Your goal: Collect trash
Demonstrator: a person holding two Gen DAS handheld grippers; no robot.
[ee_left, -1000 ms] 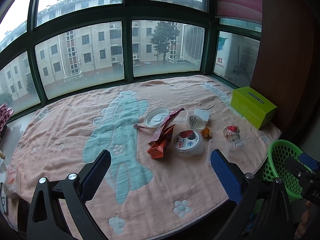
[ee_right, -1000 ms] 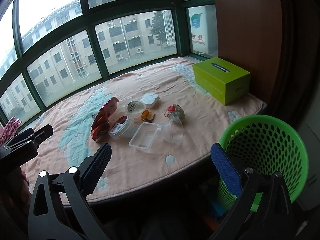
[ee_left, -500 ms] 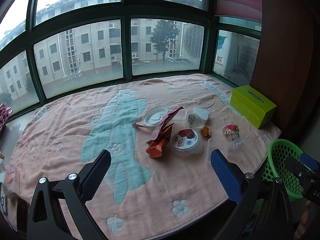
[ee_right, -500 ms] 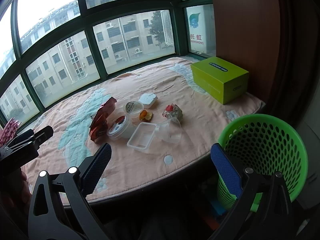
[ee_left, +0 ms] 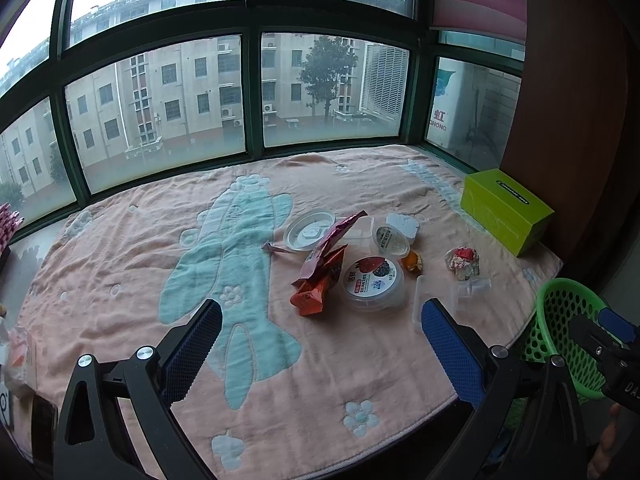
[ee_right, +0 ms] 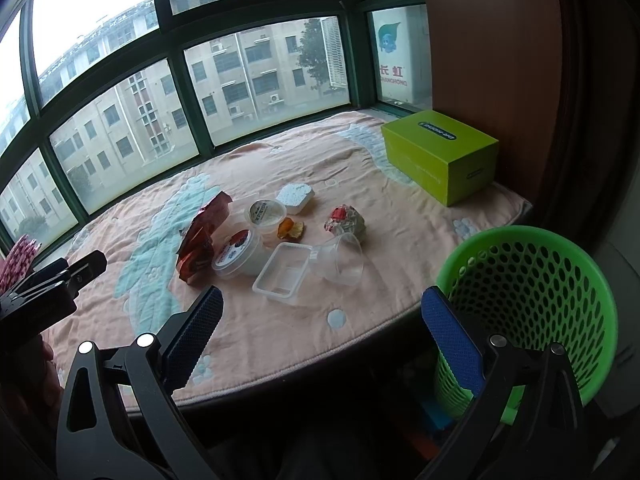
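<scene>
Here, green basket (ee_right: 532,280) bare inside, clear tray (ee_right: 282,273) empty — both claws wide open, holding nothing

My left claw (ee_left: 320,344) and right claw (ee_right: 320,332) show matt black plastic arms, bright metal screws and blue ribbed pads. The worktop's blanket (ee_left: 240,216) is soft, nubbly pink cloth. At centre, the clear tray (ee_right: 283,273) and cup (ee_right: 343,259) are glossy plastic, the red wrapper (ee_left: 320,268) crinkled foil. The green basket (ee_right: 532,280) at lower right is smooth perforated plastic.
</scene>
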